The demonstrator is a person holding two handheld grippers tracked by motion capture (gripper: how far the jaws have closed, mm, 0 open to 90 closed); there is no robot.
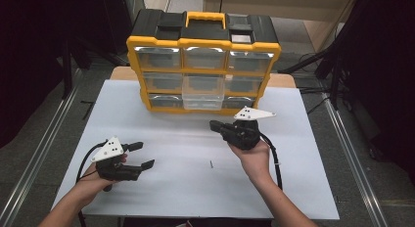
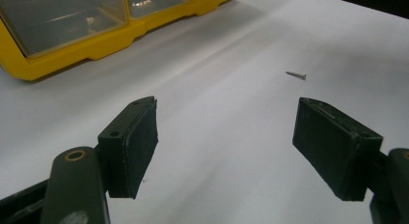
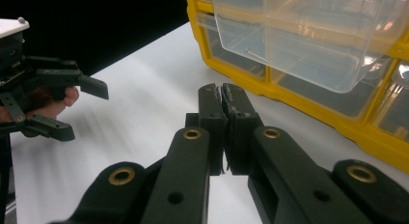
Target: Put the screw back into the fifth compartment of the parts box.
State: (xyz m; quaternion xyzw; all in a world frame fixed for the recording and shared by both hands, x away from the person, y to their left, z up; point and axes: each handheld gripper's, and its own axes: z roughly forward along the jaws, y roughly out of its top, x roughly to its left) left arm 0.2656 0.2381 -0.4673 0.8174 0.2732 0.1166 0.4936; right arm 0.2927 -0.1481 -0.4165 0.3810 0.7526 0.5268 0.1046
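A yellow and black organiser box (image 1: 203, 60) with clear drawers stands at the back of the white table (image 1: 161, 188). Its middle clear drawer (image 1: 203, 92) is pulled out toward me; the same drawer (image 3: 308, 35) hangs above my right gripper's jaws. A small screw (image 1: 211, 164) lies on the table between the hands, and the screw (image 2: 296, 75) sits beyond the left jaws. My left gripper (image 1: 142, 155) rests at the near left, open and with nothing between its pads (image 2: 137, 144). My right gripper (image 1: 215, 125) is shut, pointing left in front of the box.
The organiser's yellow base (image 2: 96, 43) lies close ahead of the left gripper. Metal rails (image 1: 44, 148) run along both sides of the table. Dark stands and cables (image 1: 337, 65) crowd the far right. The other hand's open gripper (image 3: 67, 108) shows at the left of the right gripper view.
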